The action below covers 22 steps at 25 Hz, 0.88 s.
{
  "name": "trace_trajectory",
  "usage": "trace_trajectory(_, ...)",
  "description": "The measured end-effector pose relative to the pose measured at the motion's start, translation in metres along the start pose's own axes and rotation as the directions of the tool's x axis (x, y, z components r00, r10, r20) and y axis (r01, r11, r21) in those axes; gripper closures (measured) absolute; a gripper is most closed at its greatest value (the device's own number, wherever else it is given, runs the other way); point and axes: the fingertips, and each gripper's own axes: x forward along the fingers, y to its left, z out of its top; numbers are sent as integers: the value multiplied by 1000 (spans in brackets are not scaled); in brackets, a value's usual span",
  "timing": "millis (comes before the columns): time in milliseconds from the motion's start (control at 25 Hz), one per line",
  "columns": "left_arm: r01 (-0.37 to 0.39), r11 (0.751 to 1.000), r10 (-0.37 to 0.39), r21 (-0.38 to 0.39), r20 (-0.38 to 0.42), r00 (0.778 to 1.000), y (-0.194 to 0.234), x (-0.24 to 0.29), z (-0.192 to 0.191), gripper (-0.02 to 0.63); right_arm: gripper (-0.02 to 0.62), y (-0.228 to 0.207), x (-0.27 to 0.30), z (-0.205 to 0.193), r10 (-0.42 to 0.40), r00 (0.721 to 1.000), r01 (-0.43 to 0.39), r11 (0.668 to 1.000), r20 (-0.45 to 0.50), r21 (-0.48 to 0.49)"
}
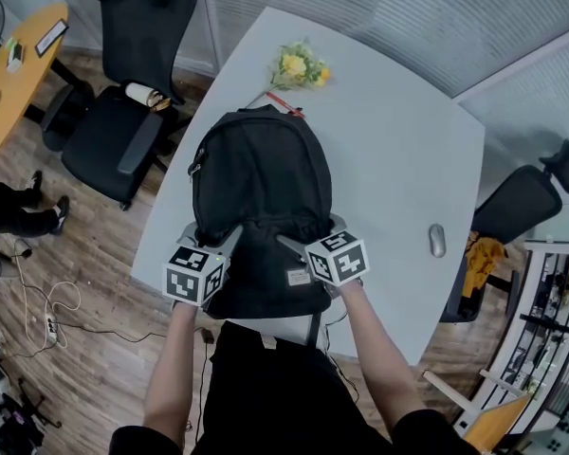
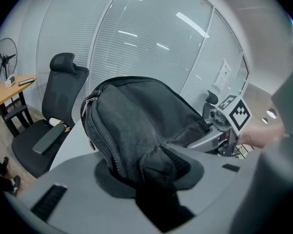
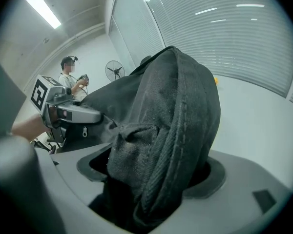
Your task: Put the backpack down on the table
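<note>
A black backpack [image 1: 261, 178] lies flat on the pale grey table [image 1: 389, 140], its near end at the table's front edge. My left gripper [image 1: 211, 233] is at its near left corner, and in the left gripper view the jaws pinch a fold of the backpack [image 2: 136, 126]. At the near right corner is my right gripper [image 1: 313, 235]. In the right gripper view its jaws stand wide, with a bunch of the backpack's [image 3: 176, 106] fabric loose between them and dark gaps on both sides. Each gripper view shows the other gripper across the bag.
Yellow flowers [image 1: 299, 64] and a red pen [image 1: 284, 104] lie beyond the bag's far end. A grey mouse [image 1: 437, 240] sits at the table's right. Black office chairs stand left [image 1: 123, 112] and right [image 1: 522, 197] of the table.
</note>
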Motion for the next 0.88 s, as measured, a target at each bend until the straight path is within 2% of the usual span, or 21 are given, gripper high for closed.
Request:
trace_trajectory(440, -57, 997, 59, 43, -49, 997, 23, 25, -10, 425, 132, -21, 19, -4, -33, 998, 35, 998, -45, 51)
trace_trajectory(880, -62, 998, 61, -9, -86, 994, 41, 42, -19, 371, 106, -33, 30, -3, -50, 996, 54, 996, -69, 69)
